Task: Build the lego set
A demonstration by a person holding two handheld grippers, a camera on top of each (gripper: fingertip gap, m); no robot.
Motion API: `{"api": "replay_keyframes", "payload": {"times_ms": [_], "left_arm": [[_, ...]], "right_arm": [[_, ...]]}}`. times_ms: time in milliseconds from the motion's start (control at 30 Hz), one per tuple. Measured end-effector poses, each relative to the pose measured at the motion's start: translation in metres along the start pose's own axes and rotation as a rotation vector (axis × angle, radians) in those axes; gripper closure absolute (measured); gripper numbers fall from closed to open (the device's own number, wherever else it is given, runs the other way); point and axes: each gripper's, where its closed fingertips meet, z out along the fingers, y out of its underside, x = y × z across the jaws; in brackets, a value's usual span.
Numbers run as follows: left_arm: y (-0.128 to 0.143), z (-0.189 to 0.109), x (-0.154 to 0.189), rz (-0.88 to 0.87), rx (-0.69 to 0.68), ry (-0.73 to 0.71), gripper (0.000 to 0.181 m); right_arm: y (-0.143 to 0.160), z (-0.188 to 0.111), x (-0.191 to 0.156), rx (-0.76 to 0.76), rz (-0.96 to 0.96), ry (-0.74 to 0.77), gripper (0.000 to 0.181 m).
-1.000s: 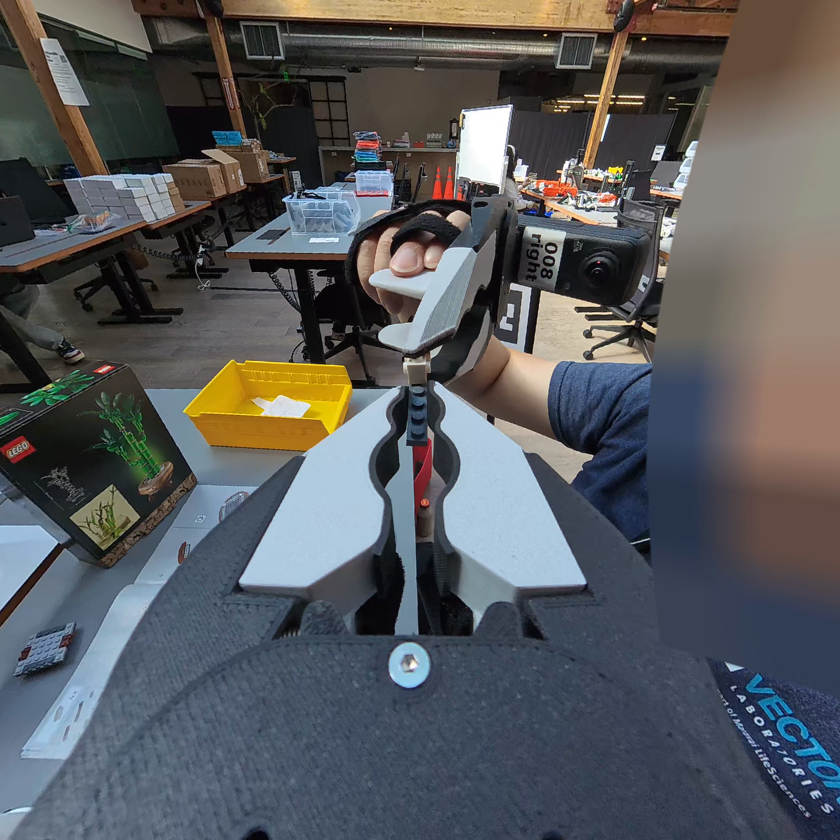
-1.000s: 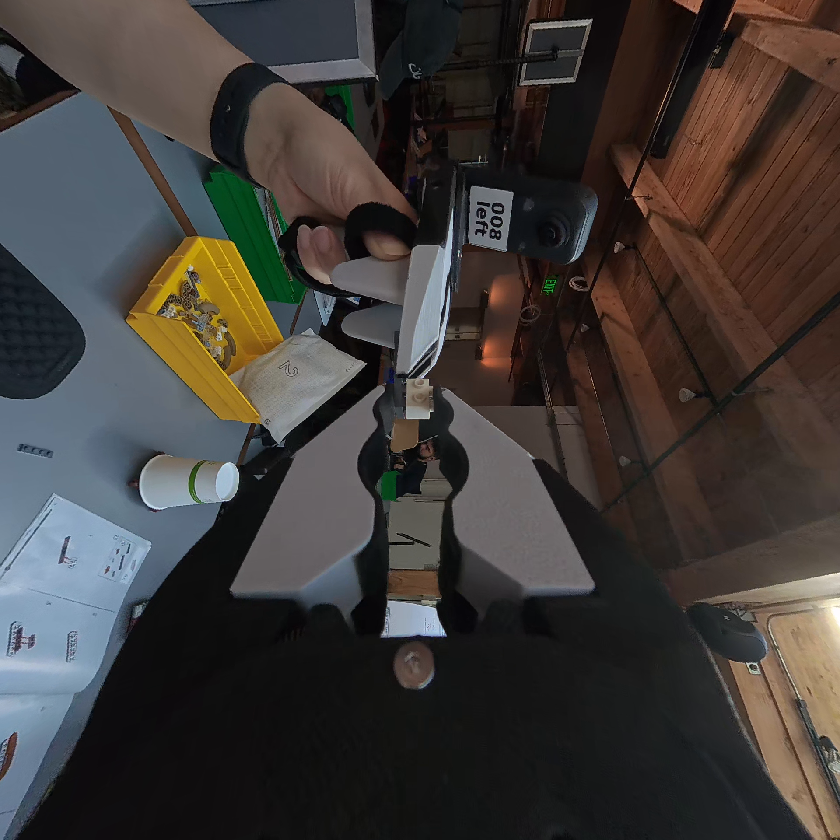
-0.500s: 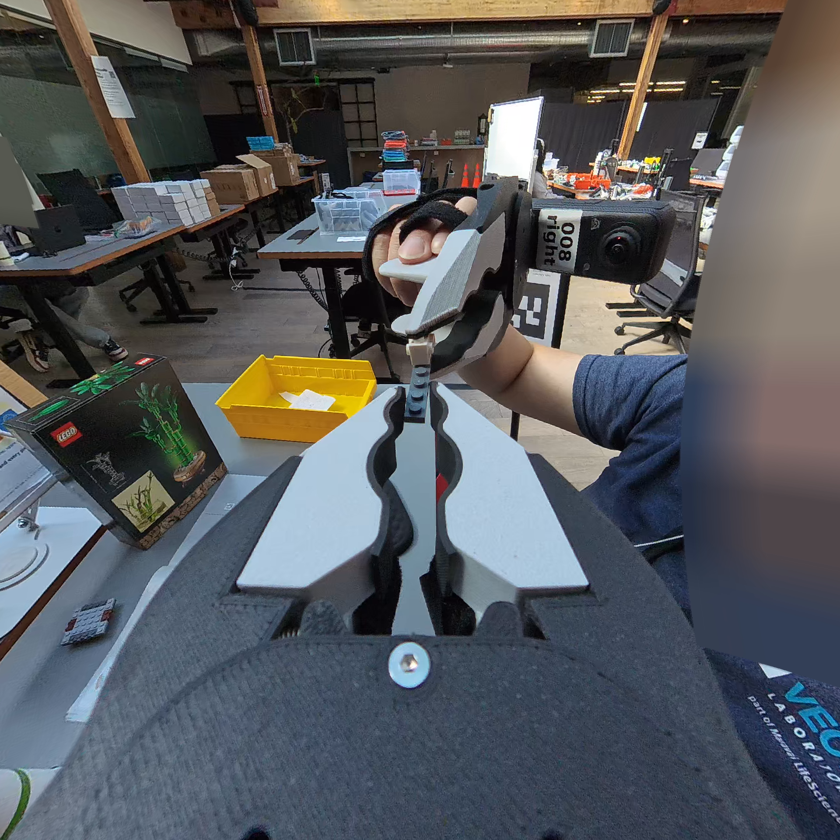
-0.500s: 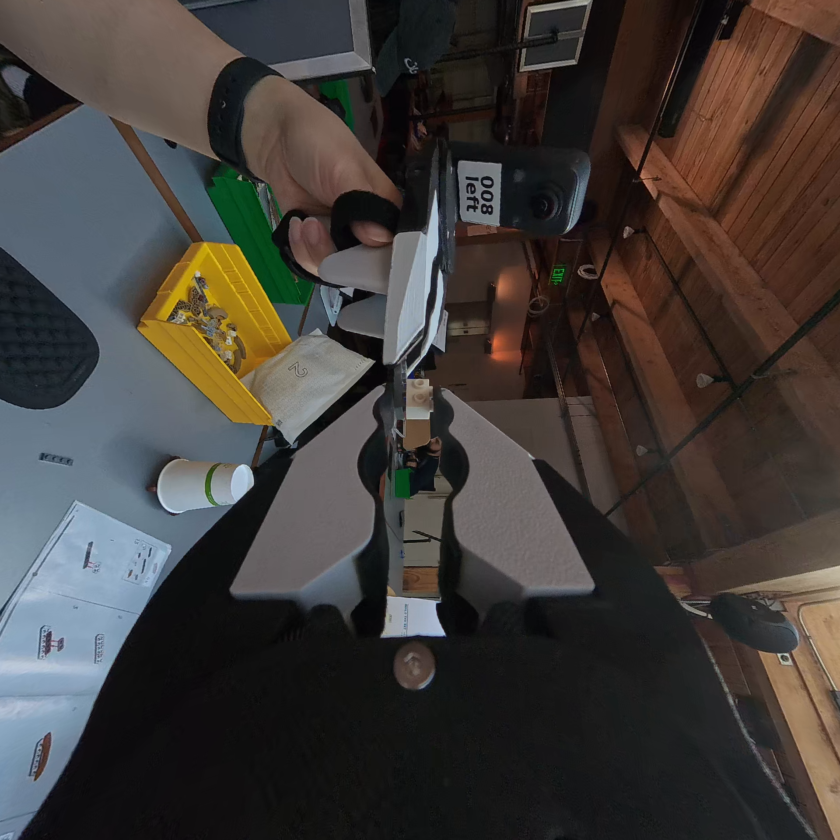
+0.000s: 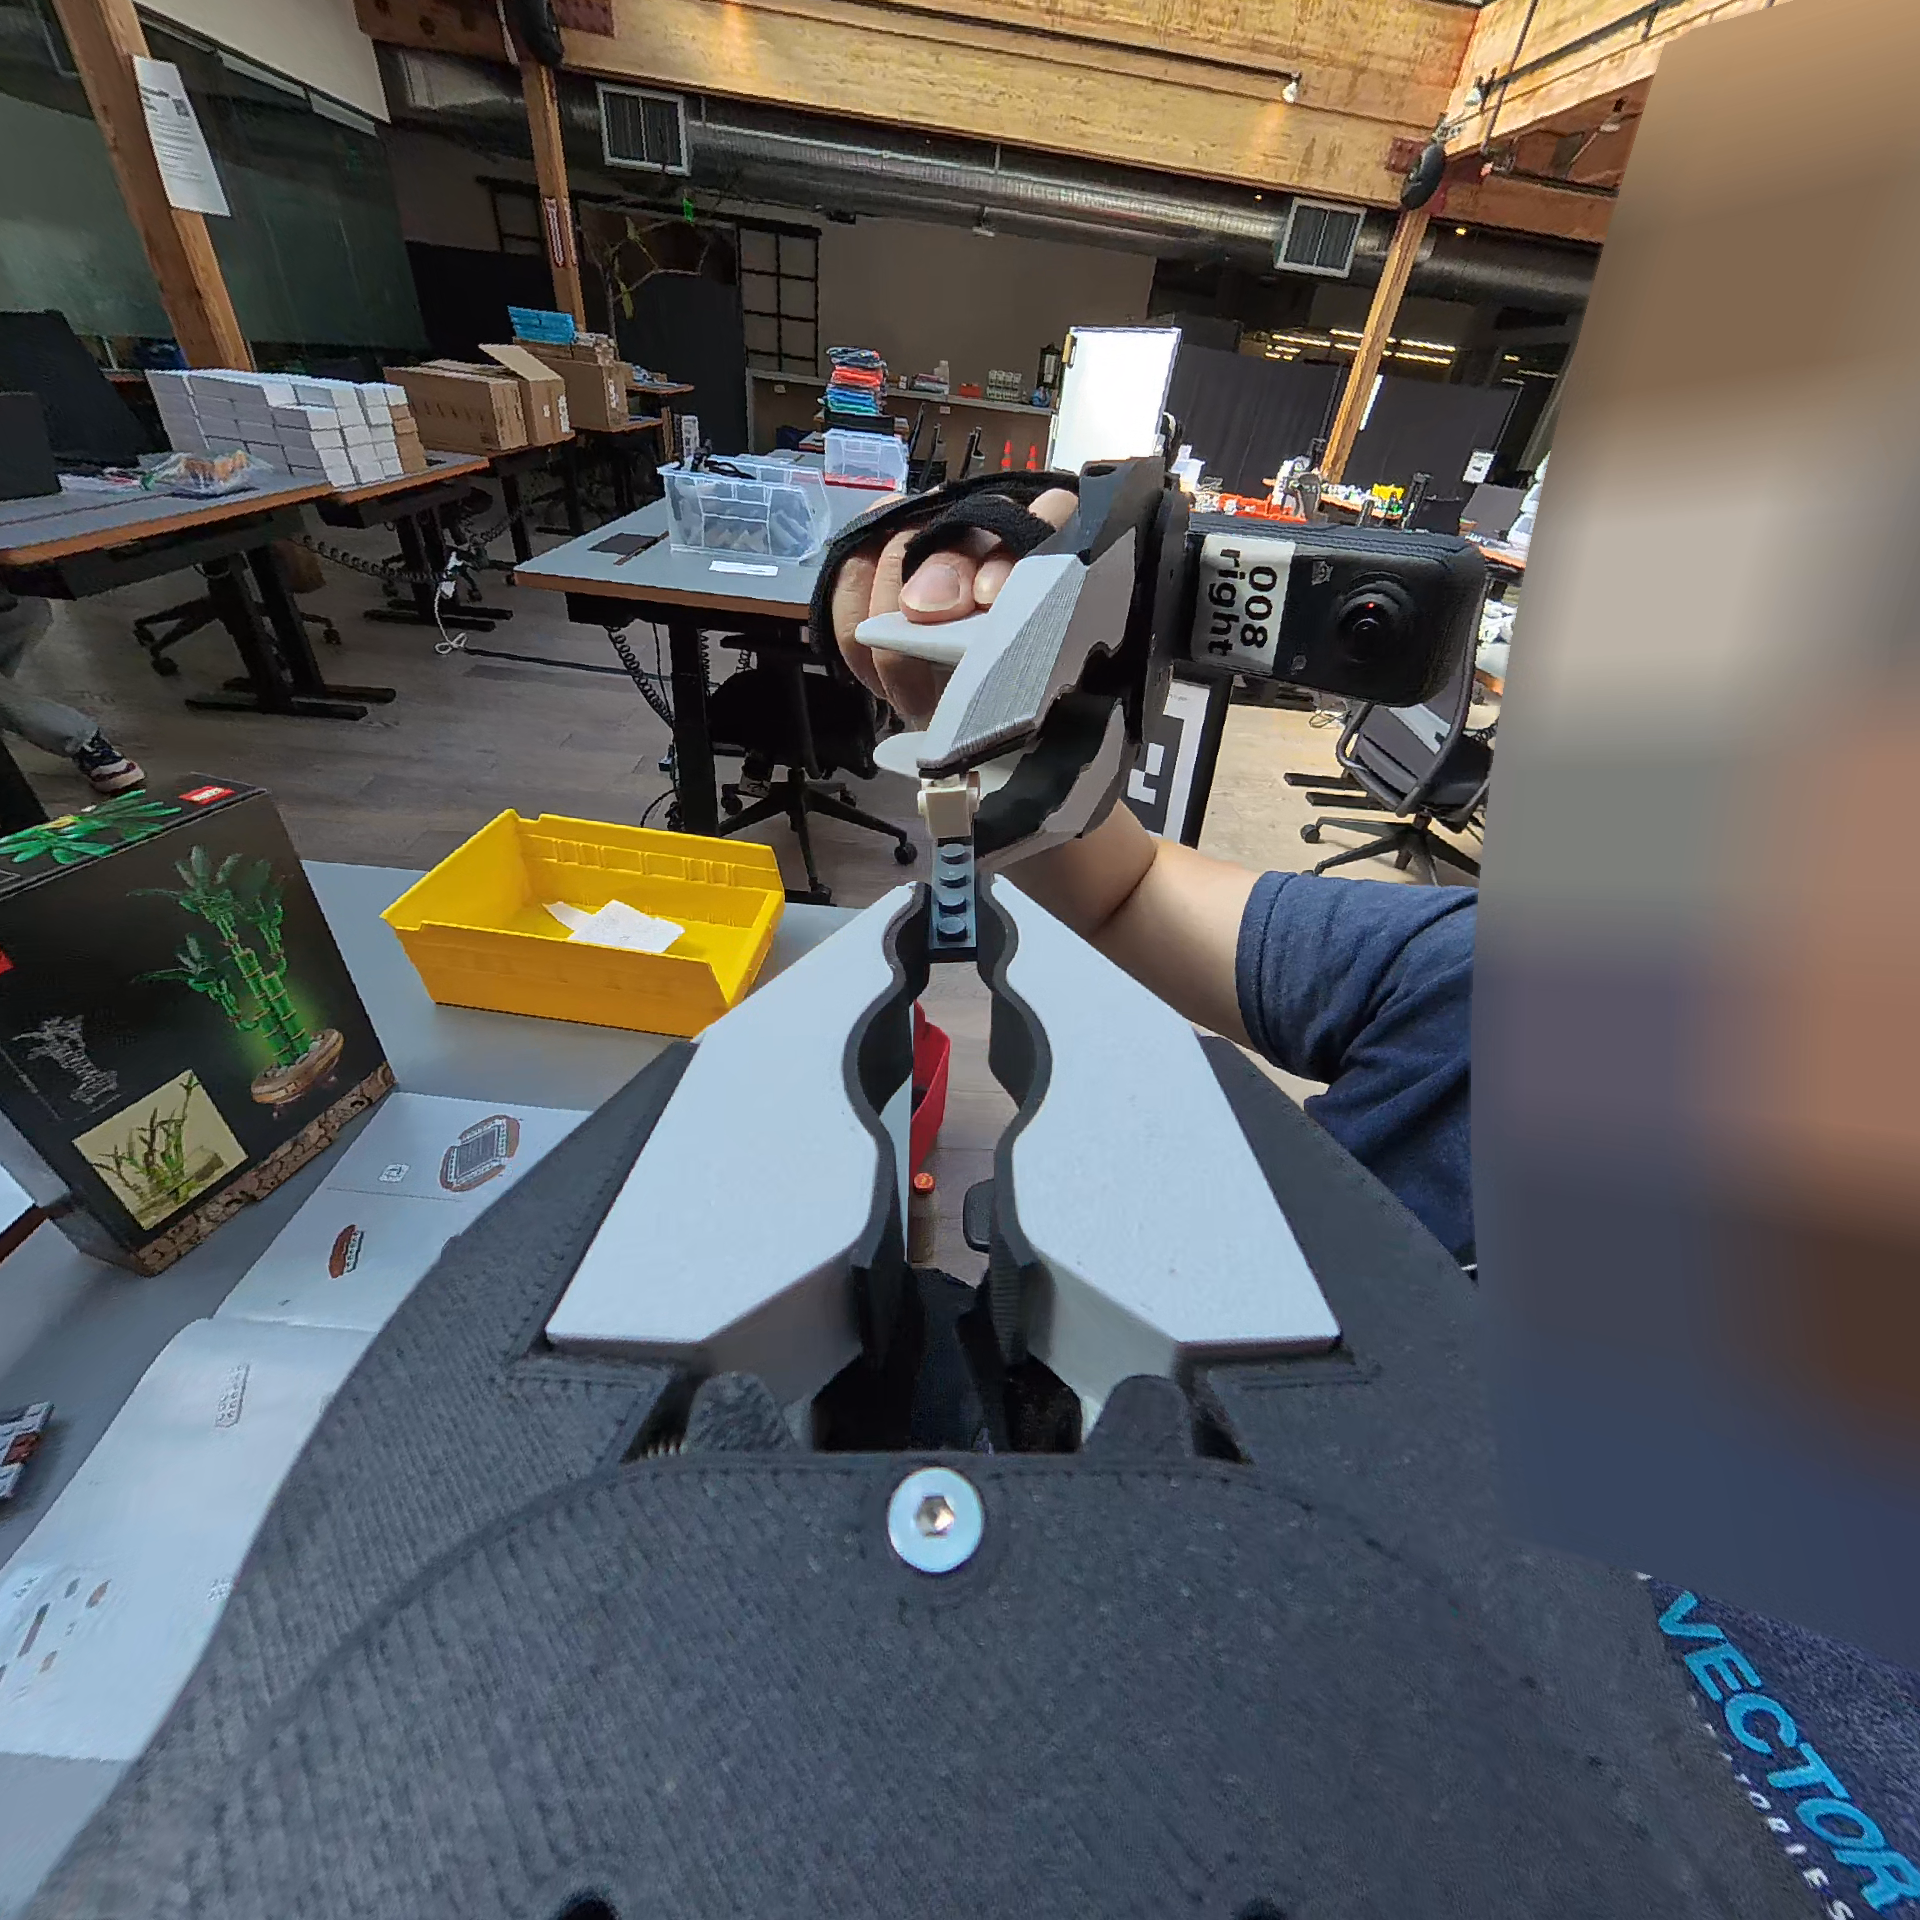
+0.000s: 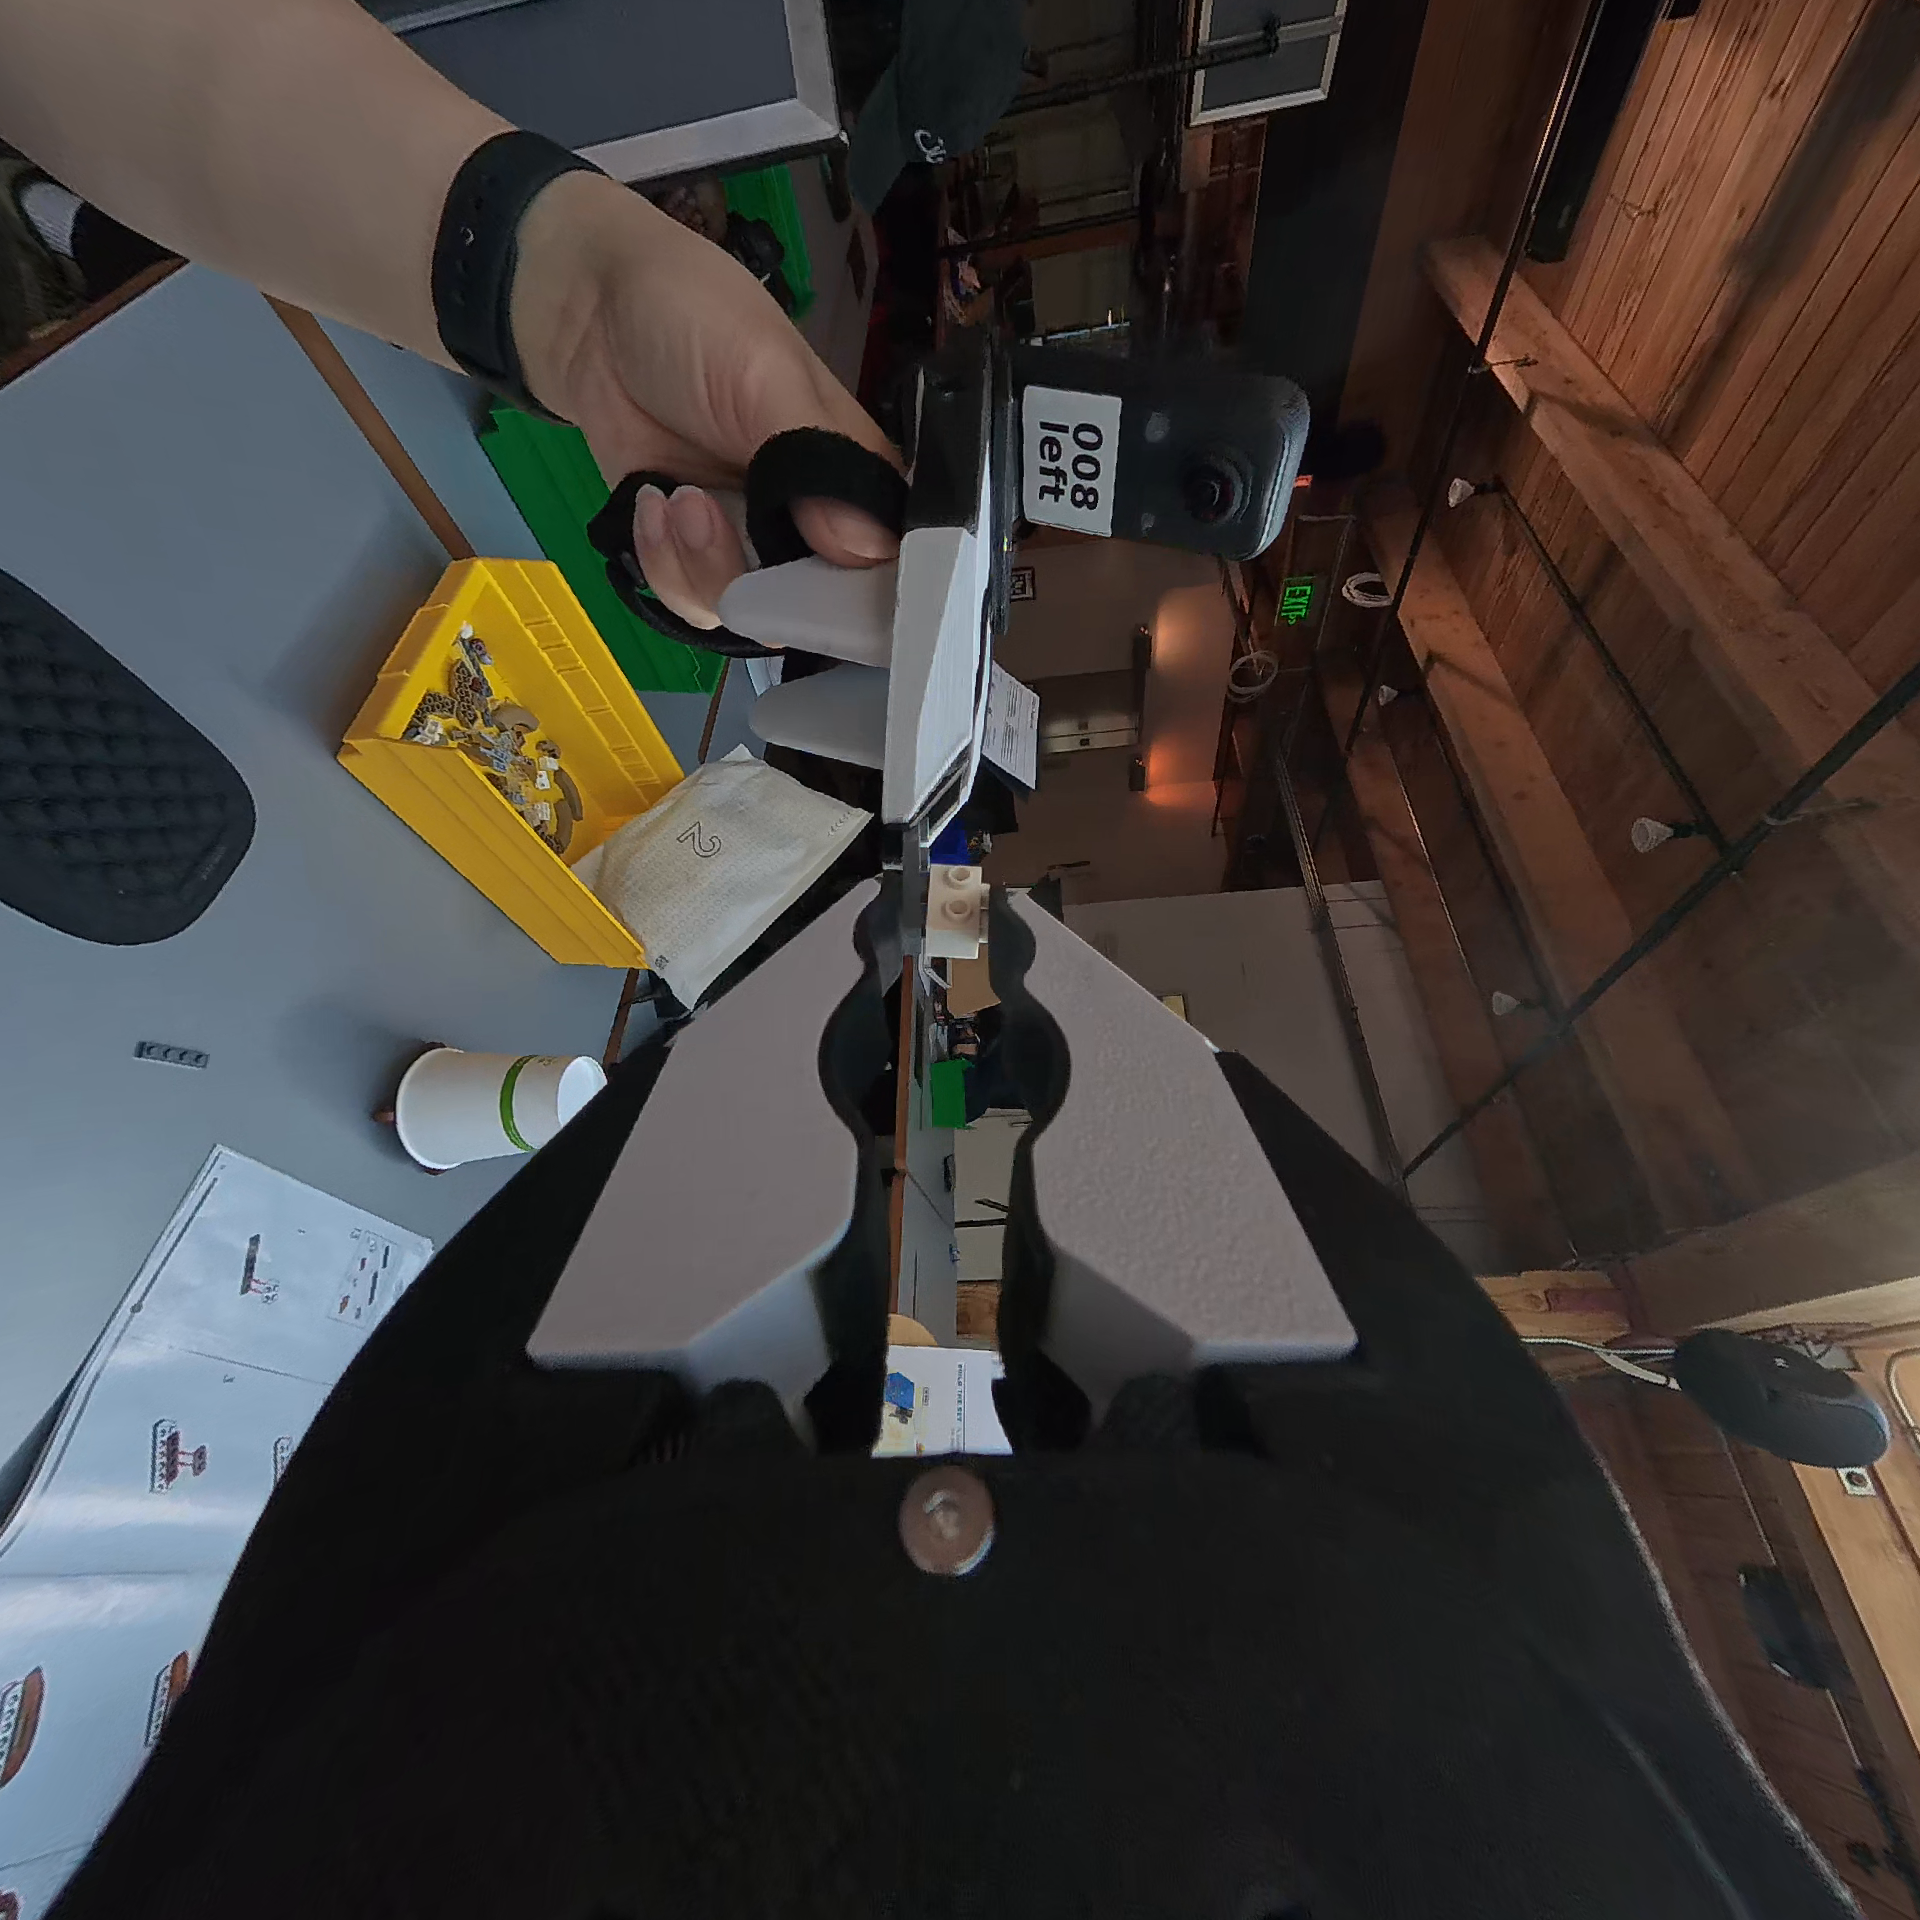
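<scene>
Both grippers are held up above the table, tip to tip. My left gripper [image 5: 951, 902] is shut on a dark grey studded plate [image 5: 953, 894], which sticks out upward past its tips. My right gripper [image 6: 940, 909] is shut on a small cream brick [image 6: 958, 907]. In the left wrist view the cream brick [image 5: 945, 805] sits against the far end of the plate, pinched in the right gripper [image 5: 951, 774]. In the right wrist view the plate [image 6: 912, 883] shows edge-on beside the brick, below the left gripper [image 6: 925, 821].
On the grey table stand a yellow bin [image 5: 488, 940] holding a paper slip, a set box [image 5: 177, 1018] and instruction sheets [image 5: 416, 1174]. The right wrist view shows a yellow bin of parts [image 6: 582, 727], a numbered bag [image 6: 717, 852], a paper cup [image 6: 488, 1101] and a black mat [image 6: 94, 769]. The grippers are tip to tip, or close to it.
Both grippers stay shut on their pieces and stay joined. The pair has drifted and tilted slightly in the air, so the background shifts in both views.
</scene>
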Motion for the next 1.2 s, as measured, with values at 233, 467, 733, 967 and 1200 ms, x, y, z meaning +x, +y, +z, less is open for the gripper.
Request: {"api": "replay_keyframes", "payload": {"times_ms": [233, 467, 733, 967, 1200], "left_arm": [[0.003, 0.001, -0.004, -0.004, -0.018, -0.007, 0.176], [0.003, 0.001, -0.006, 0.006, -0.030, -0.034, 0.176], [0.006, 0.001, -0.007, 0.016, -0.046, -0.052, 0.176], [0.010, 0.001, -0.009, 0.002, -0.051, -0.048, 0.176], [0.011, 0.001, -0.011, 0.001, -0.043, -0.050, 0.176]], "right_arm": [[0.004, 0.001, -0.002, -0.013, -0.014, -0.019, 0.167], [0.007, 0.003, -0.003, -0.018, -0.006, -0.015, 0.166], [0.007, 0.003, -0.006, -0.021, -0.027, -0.026, 0.167], [0.009, 0.004, -0.009, -0.042, -0.038, -0.045, 0.167], [0.010, 0.006, -0.009, -0.040, -0.039, -0.039, 0.167]]}}
